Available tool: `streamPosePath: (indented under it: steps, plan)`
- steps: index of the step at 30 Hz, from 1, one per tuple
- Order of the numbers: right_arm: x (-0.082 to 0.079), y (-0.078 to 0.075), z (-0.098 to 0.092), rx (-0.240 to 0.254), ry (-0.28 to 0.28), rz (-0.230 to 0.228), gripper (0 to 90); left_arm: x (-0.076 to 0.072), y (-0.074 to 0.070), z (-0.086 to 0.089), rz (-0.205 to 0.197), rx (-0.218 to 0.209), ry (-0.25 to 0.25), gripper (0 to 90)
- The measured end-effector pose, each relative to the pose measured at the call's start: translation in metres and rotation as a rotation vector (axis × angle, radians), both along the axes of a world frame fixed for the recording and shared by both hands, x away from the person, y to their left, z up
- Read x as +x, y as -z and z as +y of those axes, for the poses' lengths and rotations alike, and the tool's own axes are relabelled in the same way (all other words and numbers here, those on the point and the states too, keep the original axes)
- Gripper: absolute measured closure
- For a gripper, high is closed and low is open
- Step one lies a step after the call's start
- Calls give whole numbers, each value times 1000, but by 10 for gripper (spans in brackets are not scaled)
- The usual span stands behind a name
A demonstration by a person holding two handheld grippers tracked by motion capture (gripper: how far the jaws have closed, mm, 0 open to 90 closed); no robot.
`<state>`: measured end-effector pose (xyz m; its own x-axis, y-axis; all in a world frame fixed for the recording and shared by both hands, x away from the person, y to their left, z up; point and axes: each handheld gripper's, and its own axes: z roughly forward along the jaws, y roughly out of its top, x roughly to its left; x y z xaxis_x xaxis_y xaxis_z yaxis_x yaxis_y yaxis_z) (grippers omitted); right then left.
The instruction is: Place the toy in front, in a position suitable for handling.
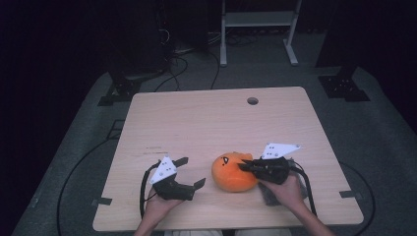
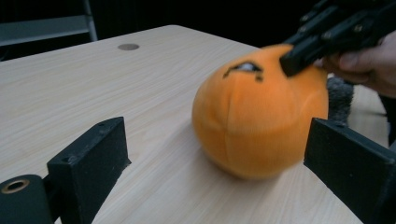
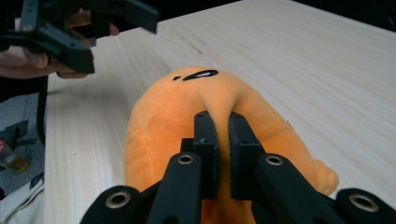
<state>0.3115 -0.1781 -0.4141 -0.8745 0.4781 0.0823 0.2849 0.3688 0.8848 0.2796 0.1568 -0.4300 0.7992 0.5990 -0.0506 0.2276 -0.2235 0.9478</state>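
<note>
- Right tongs [image 3: 219, 122] pinching a fold of the round orange plush toy [image 1: 233, 172], pads pressed tight.
- Left tongs [image 1: 189, 173] spread wide, gripping nothing, just left of toy.
- Toy sits on pale wooden counter [image 1: 206, 118], near front edge, between both tongs.

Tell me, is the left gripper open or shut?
Open: the left gripper has its jaws wide apart, holding nothing; the orange plush toy sits beyond them.
</note>
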Motion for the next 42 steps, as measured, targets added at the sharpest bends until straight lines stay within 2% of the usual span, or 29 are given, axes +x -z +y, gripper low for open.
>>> streamPosePath:
  steps: [2, 6, 8, 12, 16, 18, 19, 22, 23, 25, 27, 30, 32, 33, 37, 42]
  plan:
    - [-5, 3, 5, -16, -13, -2, 819, 1, -2, -7, 1, -9, 26, 66]
    - [-13, 6, 7, -5, -23, -10, 755, 2, -3, -20, 20, -23, 70, 85]
    - [-15, 7, 5, -4, -24, -6, 715, 3, -1, -28, 28, -16, 88, 87]
    - [-18, 10, -2, -2, -38, 4, 629, 6, 2, -43, 38, 14, 99, 88]
    - [-20, 10, -7, -16, -73, 20, 519, 12, 7, -54, 69, 10, 100, 88]
    - [-22, 7, -11, -28, -66, 12, 458, 14, 8, -58, 77, 13, 103, 110]
    - [-23, 5, -15, -18, -56, -5, 433, 15, 10, -62, 82, 18, 124, 133]
    - [-25, -2, -34, 26, -29, -31, 410, 16, 10, -66, 76, 14, 132, 145]
    - [-24, -3, -39, 23, -18, -36, 410, 15, 10, -66, 75, 16, 135, 157]
    - [-20, -3, -53, -22, 24, -51, 401, 15, 11, -66, 74, 30, 145, 186]
    - [-17, 1, -64, -50, 57, -40, 401, 14, 10, -65, 74, 38, 149, 189]
    - [-11, 9, -75, -91, 87, -14, 415, 13, 7, -63, 54, 9, 153, 183]
    - [-8, 15, -77, -127, 96, 0, 420, 12, 6, -62, 47, -20, 160, 176]
    - [-6, 20, -78, -146, 99, 23, 422, 12, 5, -62, 48, -20, 163, 174]
    - [0, 34, -76, -212, 99, 58, 432, 14, 5, -69, 51, 7, 182, 165]
    - [4, 45, -71, -269, 91, 74, 442, 15, 6, -74, 48, 31, 185, 167]
